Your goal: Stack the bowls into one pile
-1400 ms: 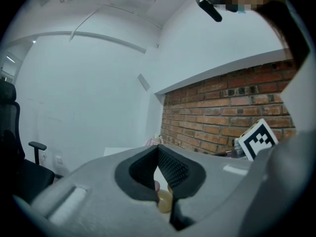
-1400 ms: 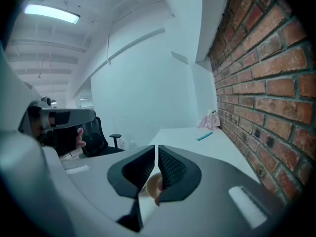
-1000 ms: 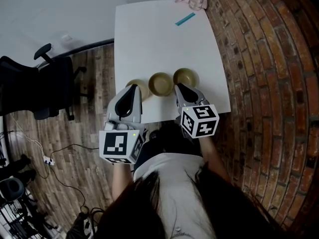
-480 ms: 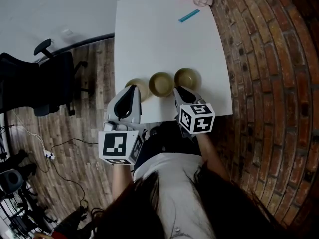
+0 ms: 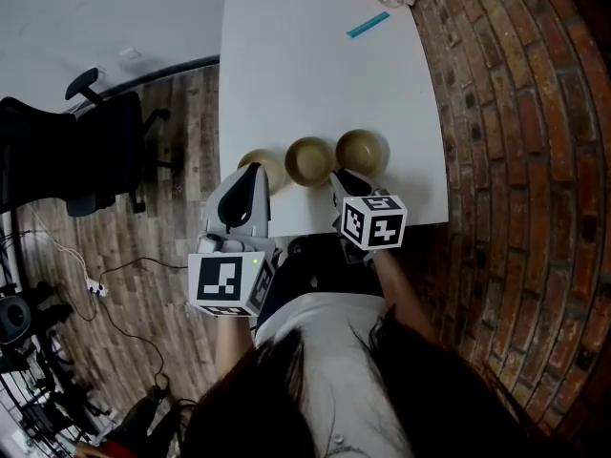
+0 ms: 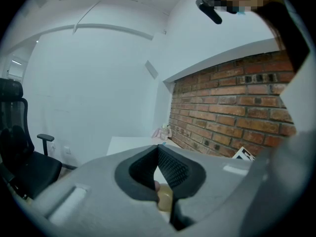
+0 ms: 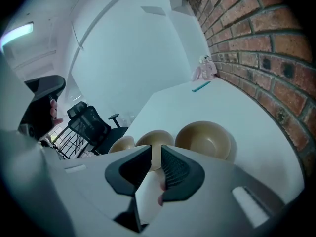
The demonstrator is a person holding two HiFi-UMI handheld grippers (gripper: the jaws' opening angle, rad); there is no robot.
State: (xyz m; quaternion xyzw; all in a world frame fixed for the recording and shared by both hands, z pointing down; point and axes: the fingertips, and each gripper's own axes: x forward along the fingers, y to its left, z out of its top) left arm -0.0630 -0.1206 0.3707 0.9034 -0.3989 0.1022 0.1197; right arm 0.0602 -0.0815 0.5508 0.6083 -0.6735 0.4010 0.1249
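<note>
Viewing from the head camera, three tan bowls are seen in a row along the 6 o'clock edge of the white worktop (image 5: 315,74): the left bowl (image 5: 273,168), the middle bowl (image 5: 309,160) and the right bowl (image 5: 362,152). The bowls are set side by side, none nested in another.

The left hand-held gripper (image 5: 253,172) is held over the 7 o'clock side of the left bowl. In the left gripper view, its jaws are seen to meet at the tips, and nothing is clamped between them.

The right hand-held gripper (image 5: 340,176) is held near the gap between the middle and right bowls, at their 6 o'clock side. In the right gripper view, its jaws are seen separated by a narrow gap, with nothing gripped; the middle bowl is visible beyond them.

A teal strip (image 5: 368,25) is located at the 1 o'clock corner of the worktop.
</note>
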